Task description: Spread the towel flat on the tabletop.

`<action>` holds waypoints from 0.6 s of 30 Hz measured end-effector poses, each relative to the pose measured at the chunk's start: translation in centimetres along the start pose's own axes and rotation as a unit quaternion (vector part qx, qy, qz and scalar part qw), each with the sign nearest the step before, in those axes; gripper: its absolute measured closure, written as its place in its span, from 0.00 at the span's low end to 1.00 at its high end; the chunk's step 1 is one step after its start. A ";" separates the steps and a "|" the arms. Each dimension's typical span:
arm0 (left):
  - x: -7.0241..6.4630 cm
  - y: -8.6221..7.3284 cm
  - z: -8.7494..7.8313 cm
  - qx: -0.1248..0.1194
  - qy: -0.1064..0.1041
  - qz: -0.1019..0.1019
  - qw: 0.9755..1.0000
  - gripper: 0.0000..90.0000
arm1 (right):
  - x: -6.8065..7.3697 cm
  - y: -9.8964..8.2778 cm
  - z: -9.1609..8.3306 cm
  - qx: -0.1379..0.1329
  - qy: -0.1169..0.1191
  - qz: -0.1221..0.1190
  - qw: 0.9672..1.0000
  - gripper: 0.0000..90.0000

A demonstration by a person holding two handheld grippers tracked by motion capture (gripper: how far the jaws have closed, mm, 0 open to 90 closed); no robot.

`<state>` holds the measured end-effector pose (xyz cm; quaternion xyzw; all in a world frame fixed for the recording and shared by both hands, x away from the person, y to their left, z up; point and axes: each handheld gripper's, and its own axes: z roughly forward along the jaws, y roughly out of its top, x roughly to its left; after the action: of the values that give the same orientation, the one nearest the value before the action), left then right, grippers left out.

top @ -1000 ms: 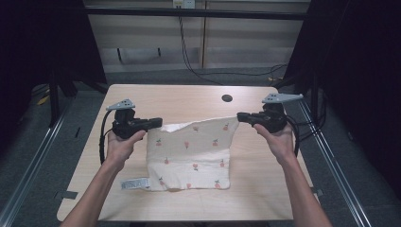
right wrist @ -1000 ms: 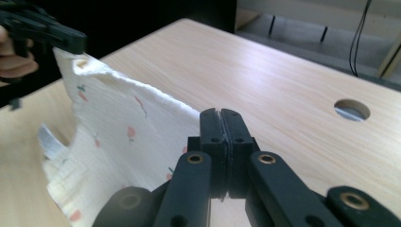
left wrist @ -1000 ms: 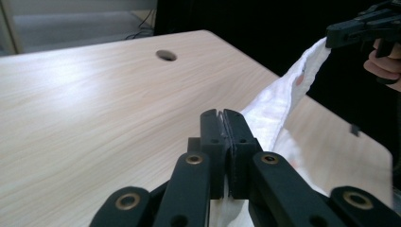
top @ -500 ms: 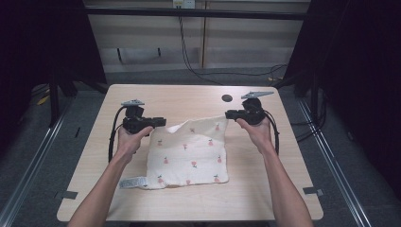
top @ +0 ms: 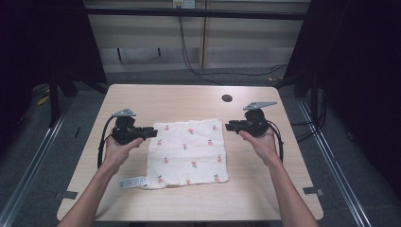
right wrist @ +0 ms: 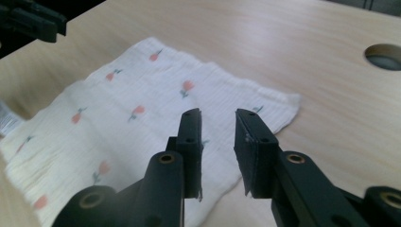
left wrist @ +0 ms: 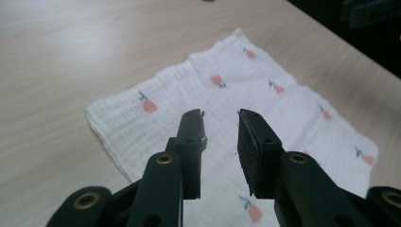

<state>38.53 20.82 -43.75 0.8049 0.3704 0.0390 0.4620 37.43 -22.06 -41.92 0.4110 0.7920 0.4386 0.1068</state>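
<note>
Cloth point(top: 188, 152), one piece, white with small pink fruit prints, lies spread flat and roughly square at the middle of the worktop point(top: 189, 101), with one printed label point(top: 132, 182) sticking out at its near left corner. Two hands come in from the near edge, each holding one set of black tongs. At the left, the left tongs point(top: 152, 132) sit just beside the cloth's far left corner, pointing across toward it; in the left gripper view the left tongs point(left wrist: 221, 124) stand a narrow gap apart, holding nothing, with the cloth point(left wrist: 265, 104) lying flat on the wood beyond them. The worktop is pale wood with rounded corners and one round dark hole point(top: 227, 98) near its far right side. Around it is grey floor, metal rails at both sides, dark curtains, and cables hanging against the far wall. At the right, the right tongs point(top: 228, 126) are just beside the cloth's far right corner; in the right gripper view the right tongs point(right wrist: 217, 122) are likewise parted a little and empty, above the cloth's edge point(right wrist: 142, 109).
</note>
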 end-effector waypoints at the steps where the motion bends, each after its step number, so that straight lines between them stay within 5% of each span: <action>1: -0.3 -0.3 0.0 0.011 -0.006 0.010 1.000 0.80 | 0.4 -0.3 -0.1 0.004 0.004 -0.003 1.000 0.81; 7: -1.9 -2.4 -0.8 0.038 -0.017 0.026 0.999 0.80 | 2.7 -2.5 -0.5 0.018 0.034 -0.028 0.999 0.82; 10: -2.7 -3.8 -0.8 0.056 -0.006 0.029 0.998 0.81 | 2.9 -3.6 -0.3 0.035 0.029 -0.027 0.999 0.82; 14: -3.4 -6.2 -0.4 0.058 -0.024 0.026 0.998 0.77 | 2.5 -4.7 -0.2 0.039 0.029 -0.015 0.999 0.80; 18: -4.2 -7.1 0.2 0.077 -0.037 0.056 0.995 0.70 | 2.7 -6.1 1.7 0.065 0.027 -0.011 0.997 0.80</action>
<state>31.63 20.12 -48.19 0.8585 0.3094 0.0064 0.4088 33.20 -20.73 -47.19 0.3967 0.8258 0.3958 0.0632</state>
